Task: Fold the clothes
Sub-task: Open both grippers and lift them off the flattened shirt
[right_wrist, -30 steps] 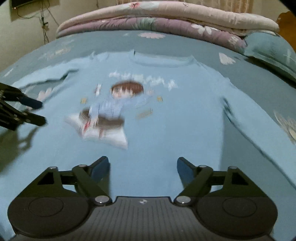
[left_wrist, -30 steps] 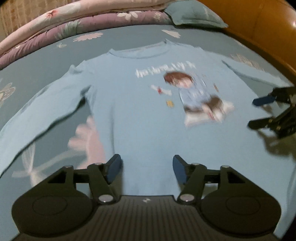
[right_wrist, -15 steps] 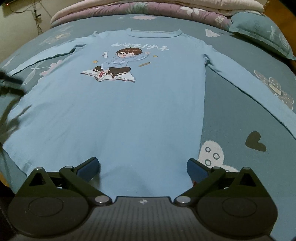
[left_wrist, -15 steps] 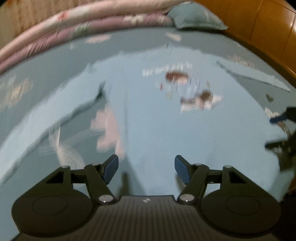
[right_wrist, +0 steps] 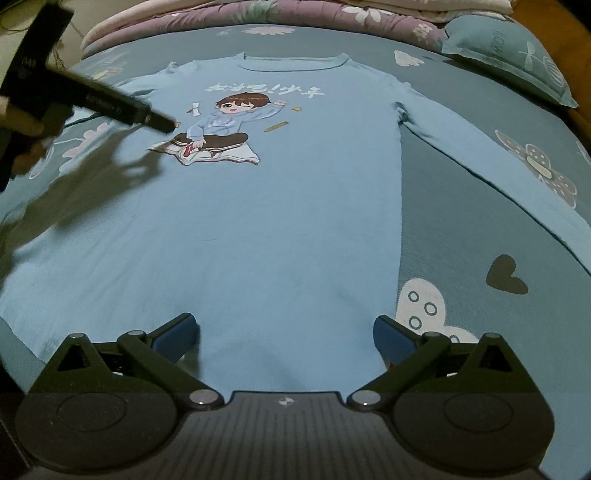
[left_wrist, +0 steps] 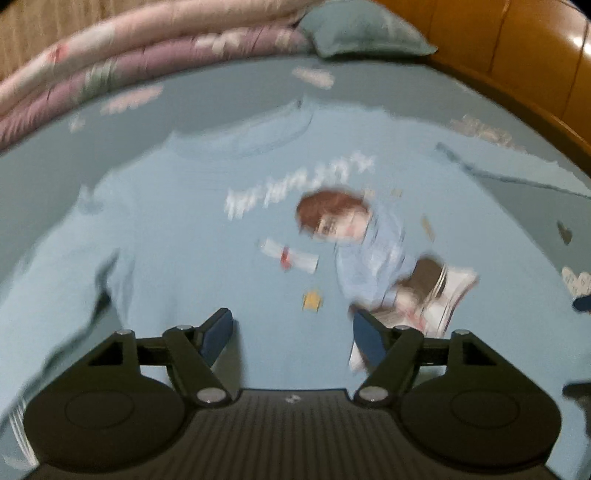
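on the bed (right_wrist: pixel 461 221), a blue shirt (right_wrist: pixel 258 221) lies flat, unfolded
left gripper (left_wrist: pixel 291 332) opening, right gripper (right_wrist: pixel 284 332) spread wide, both empty; every fold remains

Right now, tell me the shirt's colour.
Light blue shirt with a cartoon print; clearest in the right wrist view.

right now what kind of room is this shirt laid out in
Most likely a bedroom: the light blue shirt lies flat on a bed's flower-print sheet, with folded quilts and a pillow at the far end.
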The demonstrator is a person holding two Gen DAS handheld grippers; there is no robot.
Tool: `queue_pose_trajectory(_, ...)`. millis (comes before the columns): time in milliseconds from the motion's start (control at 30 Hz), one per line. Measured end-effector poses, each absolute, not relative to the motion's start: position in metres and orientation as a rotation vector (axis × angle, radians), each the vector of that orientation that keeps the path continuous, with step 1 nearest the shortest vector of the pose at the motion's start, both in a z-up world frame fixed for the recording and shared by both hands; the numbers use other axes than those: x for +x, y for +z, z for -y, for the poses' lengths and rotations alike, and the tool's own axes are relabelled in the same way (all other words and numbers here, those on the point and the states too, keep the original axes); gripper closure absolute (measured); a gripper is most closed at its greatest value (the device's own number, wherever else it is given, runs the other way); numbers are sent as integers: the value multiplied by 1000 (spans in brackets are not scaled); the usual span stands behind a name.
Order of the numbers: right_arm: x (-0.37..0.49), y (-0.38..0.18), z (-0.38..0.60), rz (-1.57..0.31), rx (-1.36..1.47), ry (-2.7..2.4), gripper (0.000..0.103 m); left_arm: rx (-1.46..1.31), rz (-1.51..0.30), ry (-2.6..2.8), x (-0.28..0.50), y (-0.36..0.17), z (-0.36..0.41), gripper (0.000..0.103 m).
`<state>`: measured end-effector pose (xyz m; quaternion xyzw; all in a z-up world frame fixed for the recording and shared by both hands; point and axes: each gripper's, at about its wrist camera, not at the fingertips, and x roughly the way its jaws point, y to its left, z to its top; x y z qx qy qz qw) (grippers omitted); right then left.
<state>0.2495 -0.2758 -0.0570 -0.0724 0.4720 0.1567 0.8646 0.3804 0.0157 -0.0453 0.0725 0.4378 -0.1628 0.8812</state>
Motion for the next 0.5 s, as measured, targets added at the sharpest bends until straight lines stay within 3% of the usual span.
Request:
queue_pose_trajectory(267, 282, -35, 278, -988, -56, 330, 0, 109, -943, -351, 345, -36, -51, 23)
queue_pose_trajectory(500, 362, -19, 247, -862, -89, 372, 0, 14, -814, -320, 410, -14, -56, 23)
